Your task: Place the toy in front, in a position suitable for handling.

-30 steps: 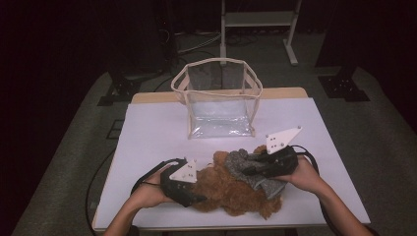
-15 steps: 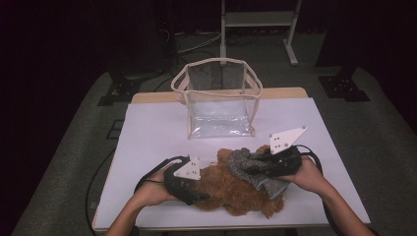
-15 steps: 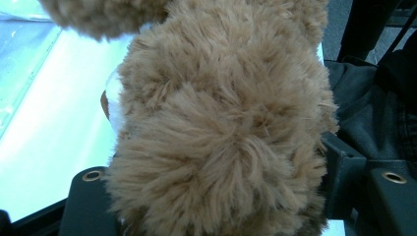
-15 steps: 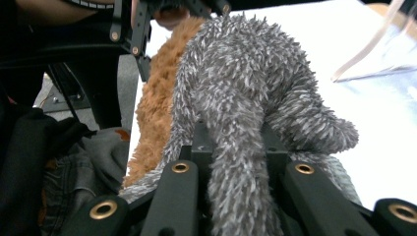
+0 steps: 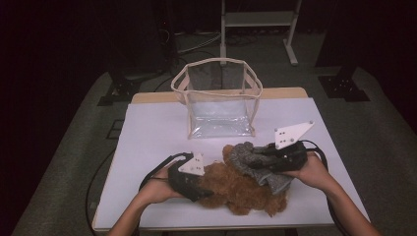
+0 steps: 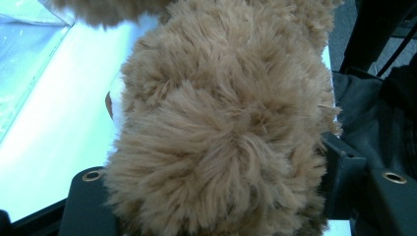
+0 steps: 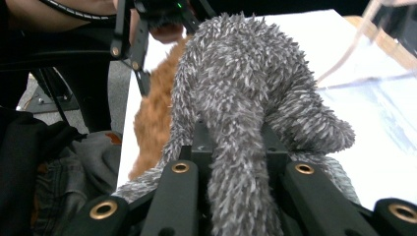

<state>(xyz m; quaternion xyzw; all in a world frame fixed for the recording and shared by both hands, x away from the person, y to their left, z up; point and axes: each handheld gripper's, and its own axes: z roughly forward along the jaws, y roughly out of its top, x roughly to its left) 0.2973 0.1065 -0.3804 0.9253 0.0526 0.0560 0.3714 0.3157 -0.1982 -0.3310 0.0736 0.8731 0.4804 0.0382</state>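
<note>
So the fuzzy brown plush toy point(image 5: 241, 189) is lying on the white counter point(image 5: 152, 132) close to its near edge, a bit right of the middle, and a person is working on it with both hands. The left tongs point(image 5: 199, 184) are pinching into the toy's left end; in the left gripper view the tan fur point(image 6: 221, 128) is bulging up between the two black jaws, which are standing partly apart with the fluff packed between them. The right tongs point(image 5: 260, 160) are pressed together on a shaggy grey knitted piece of clothing point(image 5: 255, 164), which is draped over the toy's upper right part. In the right gripper view a strand of that grey fabric point(image 7: 241, 147) is running down between the jaws, with the brown fur point(image 7: 155, 118) showing just behind it on the left. The left hand point(image 5: 157, 184) and the right hand point(image 5: 312, 172) are both sitting near the counter's near edge. Further back, toward the far edge and around the middle, a clear plastic tote bag with cream trim point(image 5: 219, 105) is standing upright with its mouth open, well apart from the toy.
</note>
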